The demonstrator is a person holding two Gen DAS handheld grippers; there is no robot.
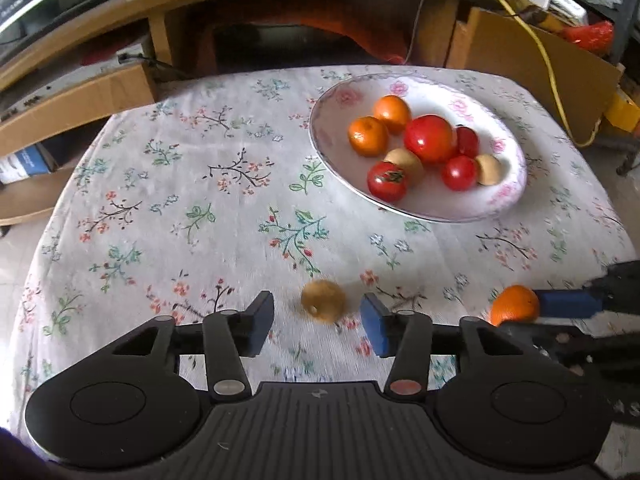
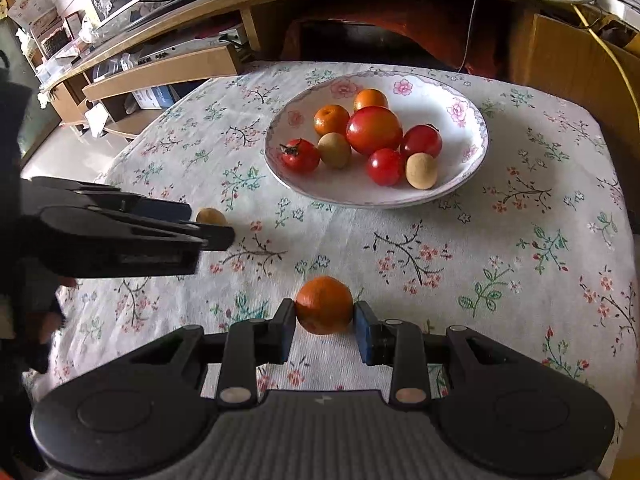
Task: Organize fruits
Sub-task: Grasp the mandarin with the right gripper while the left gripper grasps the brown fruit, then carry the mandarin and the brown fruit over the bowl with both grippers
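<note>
Right gripper [image 2: 325, 322]: pinching a mandarin [image 2: 324, 305]
Left gripper [image 1: 316, 322]: spreading around a longan [image 1: 323, 301] — not touching
Plate [image 2: 460, 92]: sitting beyond, holding fruit

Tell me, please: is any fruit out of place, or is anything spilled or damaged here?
Two fruits sit outside the plate. A small brown fruit lies loose on the tablecloth between the fingers of the open left claw. An orange is gripped in the right claw. Nothing looks spilled or damaged.
</note>
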